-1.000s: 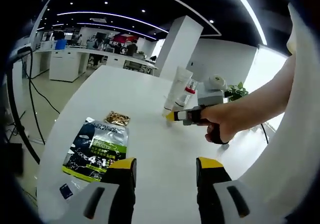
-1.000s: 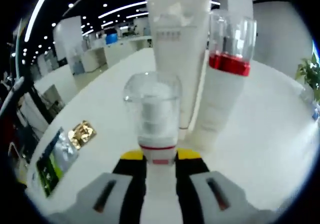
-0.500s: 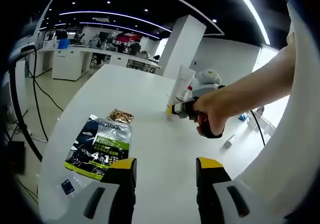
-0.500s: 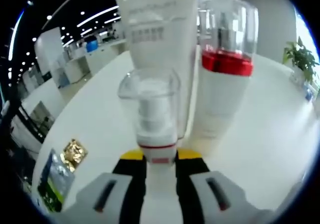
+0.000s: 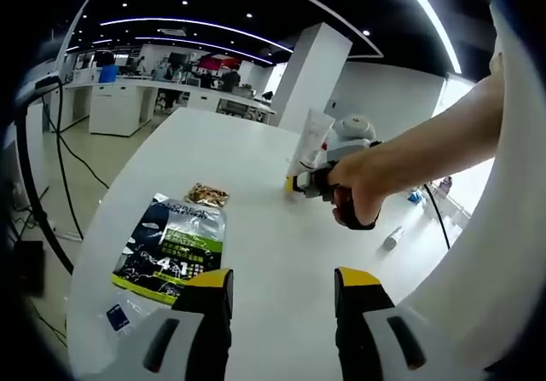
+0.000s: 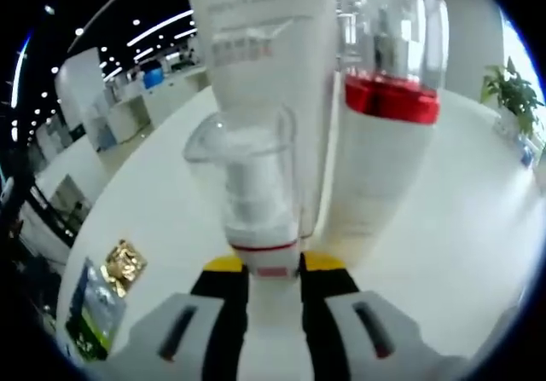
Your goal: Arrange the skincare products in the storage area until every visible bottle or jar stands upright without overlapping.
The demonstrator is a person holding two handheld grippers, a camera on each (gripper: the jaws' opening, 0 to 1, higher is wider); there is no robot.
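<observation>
Our right gripper clamps a clear-capped pump bottle just short of the white tube and red-collared bottle at 12 o'clock, left gripper open; we judge pushing closer could topple them.

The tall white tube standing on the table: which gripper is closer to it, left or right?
Right. The right gripper, shut on a small pump bottle, sits just before the white tube. The left gripper hangs well back across the table.
</observation>
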